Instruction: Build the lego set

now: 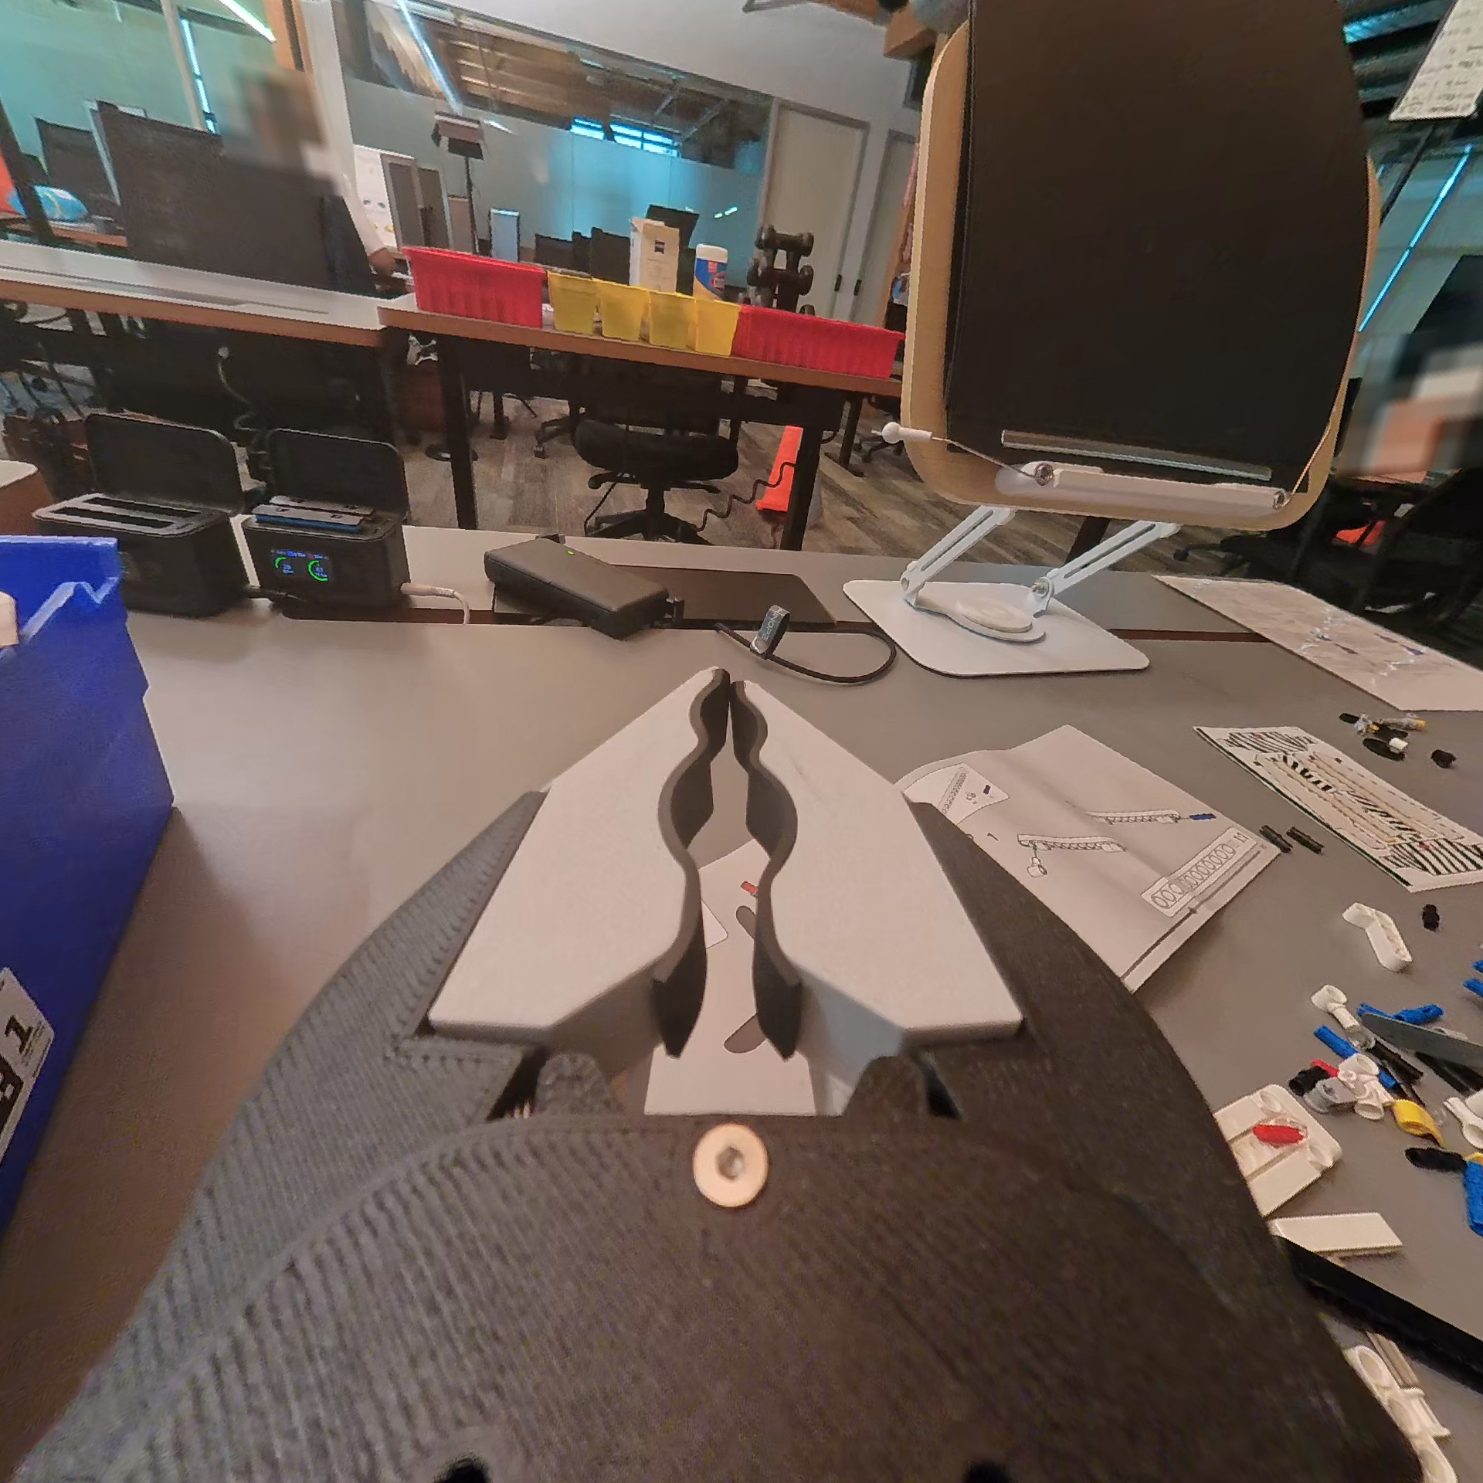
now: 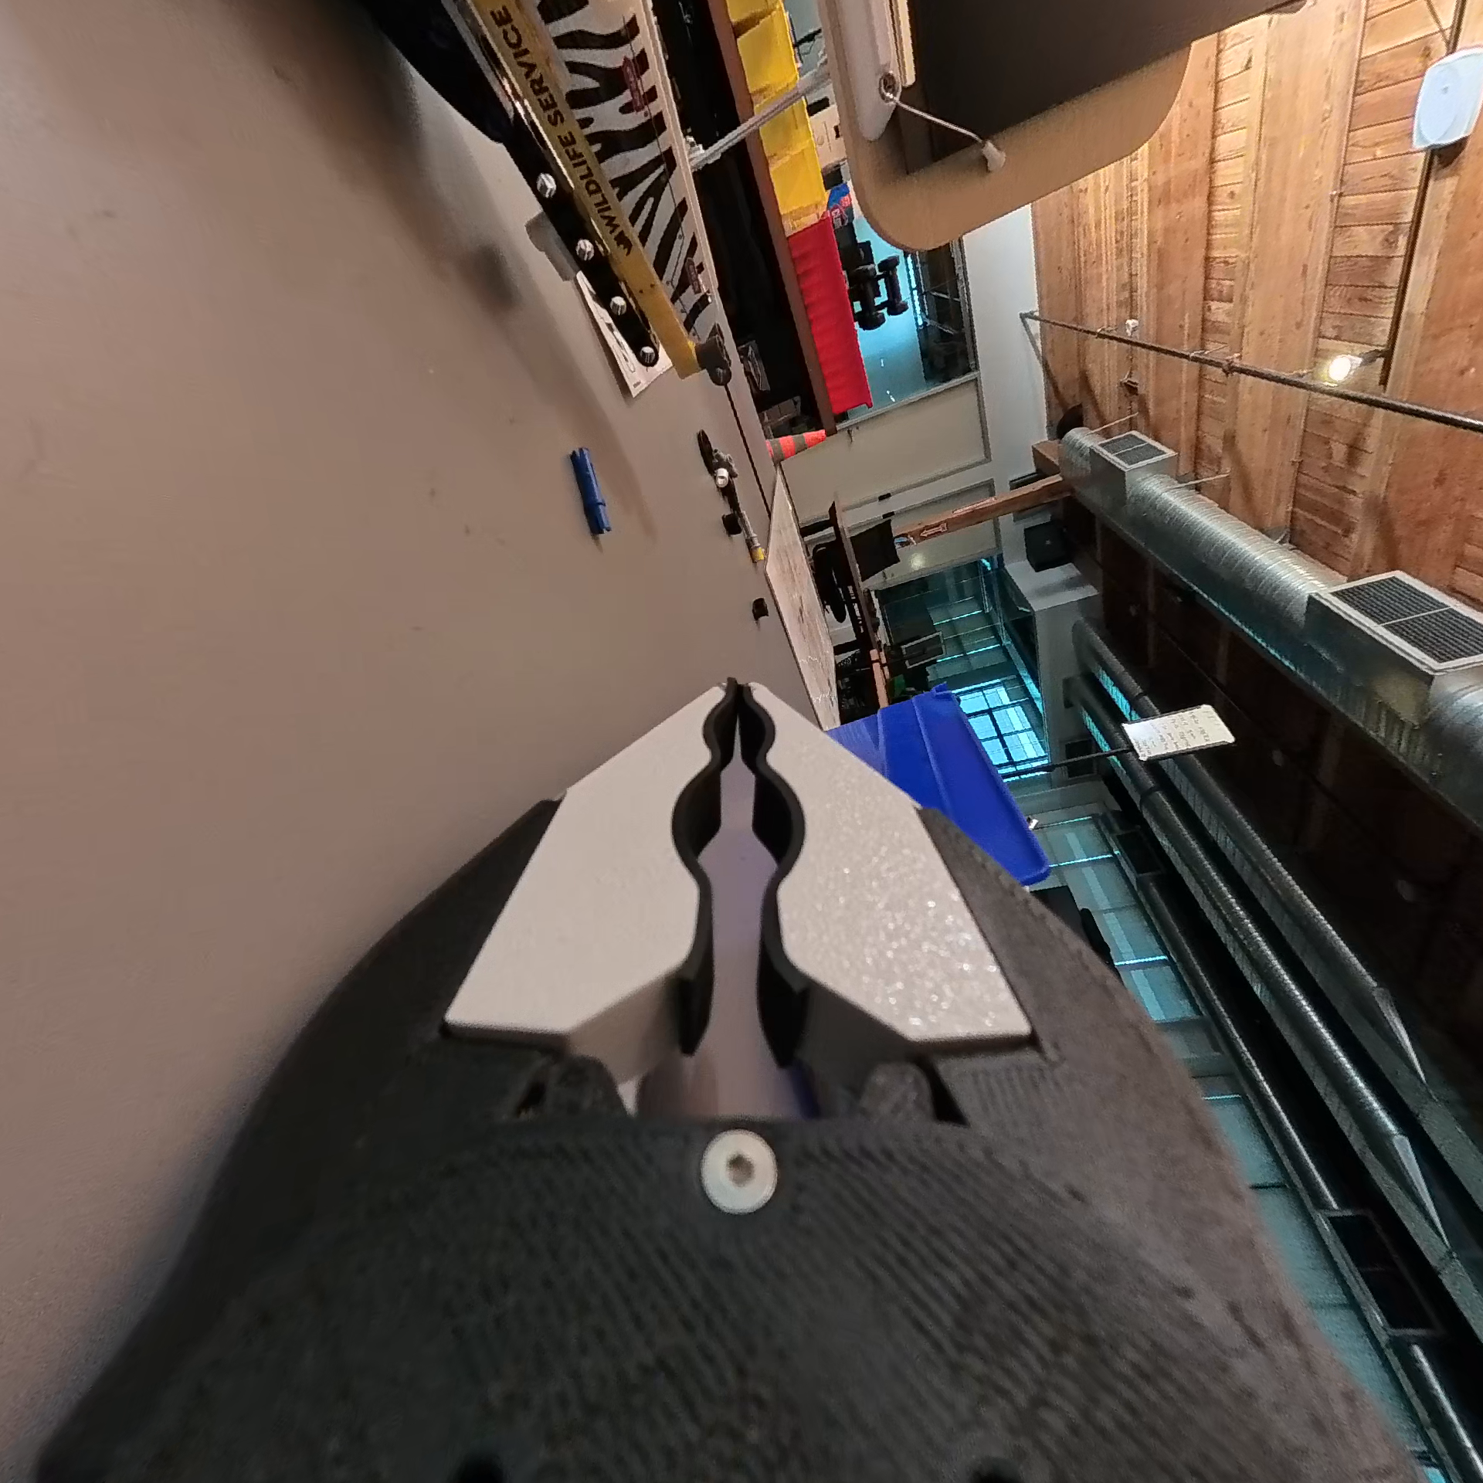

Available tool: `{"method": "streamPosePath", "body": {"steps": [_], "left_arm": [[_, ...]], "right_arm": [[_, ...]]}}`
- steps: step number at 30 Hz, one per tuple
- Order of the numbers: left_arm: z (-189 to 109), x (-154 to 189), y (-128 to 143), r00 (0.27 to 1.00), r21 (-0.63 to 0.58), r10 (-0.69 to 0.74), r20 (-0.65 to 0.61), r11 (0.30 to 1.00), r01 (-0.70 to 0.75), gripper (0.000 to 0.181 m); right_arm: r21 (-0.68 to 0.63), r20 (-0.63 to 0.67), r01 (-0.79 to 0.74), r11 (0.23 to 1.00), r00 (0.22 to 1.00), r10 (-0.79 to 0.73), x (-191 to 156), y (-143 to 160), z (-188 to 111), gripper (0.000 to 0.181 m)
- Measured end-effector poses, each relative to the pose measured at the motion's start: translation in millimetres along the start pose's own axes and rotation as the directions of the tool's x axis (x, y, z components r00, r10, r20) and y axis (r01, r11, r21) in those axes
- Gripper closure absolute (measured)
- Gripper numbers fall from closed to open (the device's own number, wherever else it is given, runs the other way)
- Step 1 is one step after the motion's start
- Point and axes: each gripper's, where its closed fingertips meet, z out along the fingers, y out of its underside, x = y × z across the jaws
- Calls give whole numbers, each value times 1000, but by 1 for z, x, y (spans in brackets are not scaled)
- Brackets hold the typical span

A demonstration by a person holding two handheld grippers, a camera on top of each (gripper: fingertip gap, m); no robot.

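Both tools look alike. The left gripper (image 1: pixel 730 682) has two pale grey wedge-shaped fingers (image 1: pixel 578 899) lined with wavy black pads (image 1: pixel 682 810), set in a black body of ribbed printed plastic with one silver hex-socket screw (image 1: pixel 729 1164) in the middle. The right gripper (image 2: pixel 737 688) has the same grey fingers (image 2: pixel 594 907), black pads (image 2: pixel 696 810) and central screw (image 2: pixel 739 1170).

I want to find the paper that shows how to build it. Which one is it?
Look at the grey table and find the white tablet stand near its far edge. Just in front of it, beside the left gripper, lies the open instruction booklet. Its pages are white with small step drawings, whereas the sticker sheet beside it has bold black stripes.
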Motion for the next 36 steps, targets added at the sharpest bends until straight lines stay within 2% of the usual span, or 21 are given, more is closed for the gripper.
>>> {"method": "streamPosePath", "body": {"steps": [29, 36], "left_arm": [[2, 0, 3, 1000, -12, 4, -2, 1000, -4, 181], [8, 6, 12, 999, -49, 0, -33, 999, -1, 181]], "right_arm": [[4, -3, -2, 1000, 1000, 2, 1, 0, 0, 181], [4, 0, -1, 1000, 1000, 1, 1, 0, 0, 181]]}}
